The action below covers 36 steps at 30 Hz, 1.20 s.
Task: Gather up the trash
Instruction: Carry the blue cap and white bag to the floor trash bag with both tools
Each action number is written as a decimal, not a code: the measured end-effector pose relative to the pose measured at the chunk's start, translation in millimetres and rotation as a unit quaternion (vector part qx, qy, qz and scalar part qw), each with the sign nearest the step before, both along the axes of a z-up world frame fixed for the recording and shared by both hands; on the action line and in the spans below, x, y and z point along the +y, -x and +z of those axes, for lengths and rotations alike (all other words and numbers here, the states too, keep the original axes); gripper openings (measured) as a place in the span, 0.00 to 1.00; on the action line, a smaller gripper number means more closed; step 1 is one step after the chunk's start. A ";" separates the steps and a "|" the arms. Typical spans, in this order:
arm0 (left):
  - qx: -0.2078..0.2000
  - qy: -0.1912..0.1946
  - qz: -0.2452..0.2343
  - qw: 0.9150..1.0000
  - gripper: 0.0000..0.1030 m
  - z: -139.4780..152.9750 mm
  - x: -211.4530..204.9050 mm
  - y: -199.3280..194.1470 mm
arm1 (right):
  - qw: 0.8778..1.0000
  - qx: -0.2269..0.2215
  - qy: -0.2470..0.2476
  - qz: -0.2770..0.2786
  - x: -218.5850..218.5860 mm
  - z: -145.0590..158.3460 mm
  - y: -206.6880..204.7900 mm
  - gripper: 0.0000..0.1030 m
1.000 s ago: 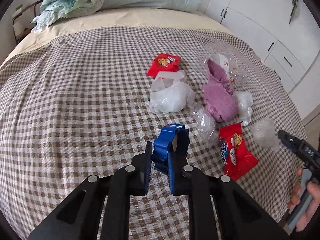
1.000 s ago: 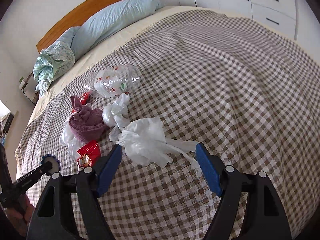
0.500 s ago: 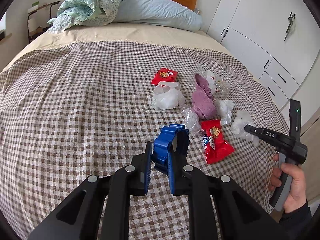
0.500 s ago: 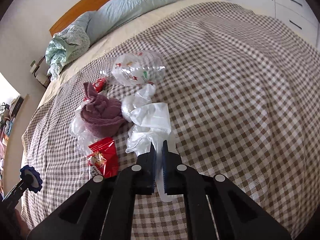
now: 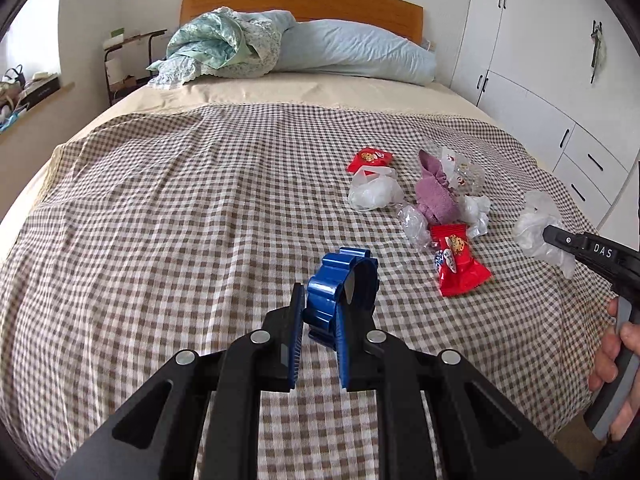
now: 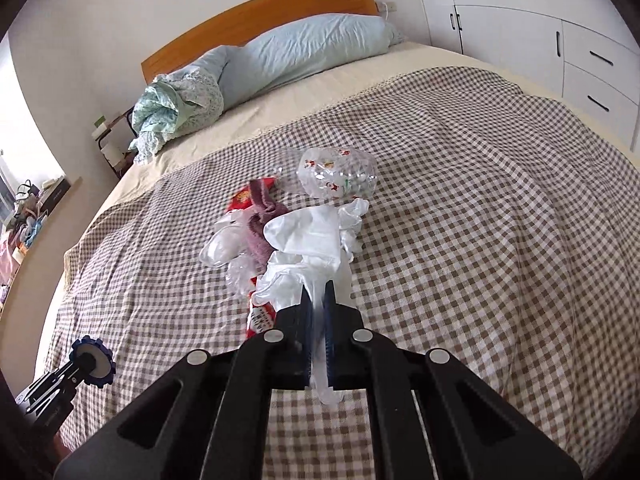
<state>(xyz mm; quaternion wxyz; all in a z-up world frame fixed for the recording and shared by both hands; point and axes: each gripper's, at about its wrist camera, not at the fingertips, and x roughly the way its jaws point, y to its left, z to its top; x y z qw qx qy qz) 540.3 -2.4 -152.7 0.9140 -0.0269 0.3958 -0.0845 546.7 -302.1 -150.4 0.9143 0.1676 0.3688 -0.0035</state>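
My right gripper (image 6: pixel 318 300) is shut on a white plastic glove (image 6: pixel 312 248) and holds it above the checked bedspread; it also shows in the left wrist view (image 5: pixel 538 232). My left gripper (image 5: pixel 318 308) is shut on a blue ridged plastic ring (image 5: pixel 342 284), held over the bed's middle. On the bed lie a red snack wrapper (image 5: pixel 458 262), a second red wrapper (image 5: pixel 370 158), a white plastic bag (image 5: pixel 374 192), clear crumpled plastic (image 5: pixel 414 222), a printed clear bag (image 6: pixel 338 174) and a purple towel (image 5: pixel 434 194).
The checked bedspread (image 5: pixel 180 220) covers the bed. A blue pillow (image 5: pixel 352 54) and a bundled green quilt (image 5: pixel 220 46) lie at the wooden headboard. White wardrobes and drawers (image 5: pixel 552 92) stand on the right. A small side table (image 5: pixel 124 56) stands at the far left.
My right gripper closed on the white glove and lifted it off the bed. Both grippers rose and pulled back, so more of the room shows. The left gripper kept hold of the blue ring.
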 end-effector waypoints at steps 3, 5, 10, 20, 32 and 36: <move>-0.007 0.003 -0.008 1.000 0.11 1.4 -1.2 26.2 | 1.000 0.005 0.002 0.025 17.7 -3.4 23.4 0.05; -0.015 0.005 -0.011 1.000 0.11 3.9 -2.1 43.9 | 0.999 0.005 0.018 0.039 29.6 -3.6 41.4 0.05; -0.015 0.005 -0.009 1.000 0.11 5.2 -3.3 87.6 | 0.999 -0.012 0.017 0.041 25.7 -0.3 93.1 0.05; -0.073 0.016 -0.047 0.996 0.11 68.6 -32.6 173.9 | 0.997 -0.036 0.052 0.034 -23.8 53.3 190.4 0.05; -0.088 0.046 -0.219 0.971 0.11 112.3 -164.3 249.9 | 0.989 -0.026 0.137 -0.038 -135.6 79.1 323.6 0.05; -0.082 0.042 -0.274 0.957 0.11 113.7 -214.2 272.2 | 0.987 -0.011 0.146 -0.068 -163.9 68.8 367.5 0.05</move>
